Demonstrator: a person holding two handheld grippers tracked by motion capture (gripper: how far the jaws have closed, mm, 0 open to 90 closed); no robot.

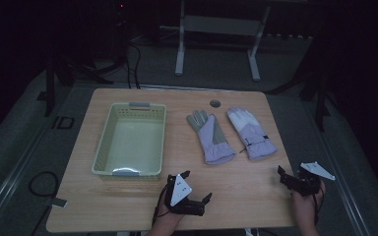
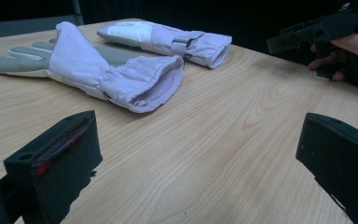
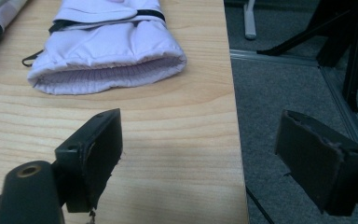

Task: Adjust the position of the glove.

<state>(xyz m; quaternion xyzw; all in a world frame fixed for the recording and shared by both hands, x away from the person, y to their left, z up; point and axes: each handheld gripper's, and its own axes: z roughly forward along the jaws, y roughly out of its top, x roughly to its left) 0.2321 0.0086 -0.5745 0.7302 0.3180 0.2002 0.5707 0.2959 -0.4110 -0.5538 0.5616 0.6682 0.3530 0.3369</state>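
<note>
At the left of the high view a pale green basket [image 1: 131,139] stands on the wooden table [image 1: 236,191], with its long side running away from the person and nothing inside it; placed like this, open and beside the other things, it is probably the place where they are meant to go. Below it, at the lower middle of the frame, the left gripper [image 1: 197,184] rests low over the table edge in the person's hand, and its jaws are spread wide with only bare wood between them, as the left gripper view also shows [image 2: 196,154]. It points toward the gloves, so I judge it is waiting to reach for the nearer one. In the centre of the high view lies the left glove [image 1: 207,135], flat, with the grey palm up and the cuff toward the person; in the left gripper view its open cuff [image 2: 156,88] faces the camera, which gives a soft edge that is easy to pinch. Just beside it, a little to the right and not touching, lies the right glove [image 1: 251,132], with a white back, a black strap and its cuff also toward the person. At the lower right of the high view the right gripper [image 1: 289,178] hangs near the table's right edge, jaws also wide apart and holding nothing; in the right gripper view [image 3: 198,158] the cuff of the right glove [image 3: 107,60] lies straight ahead at the upper left. Both gloves are not yet touched, so the work seems to be at its very beginning.
</note>
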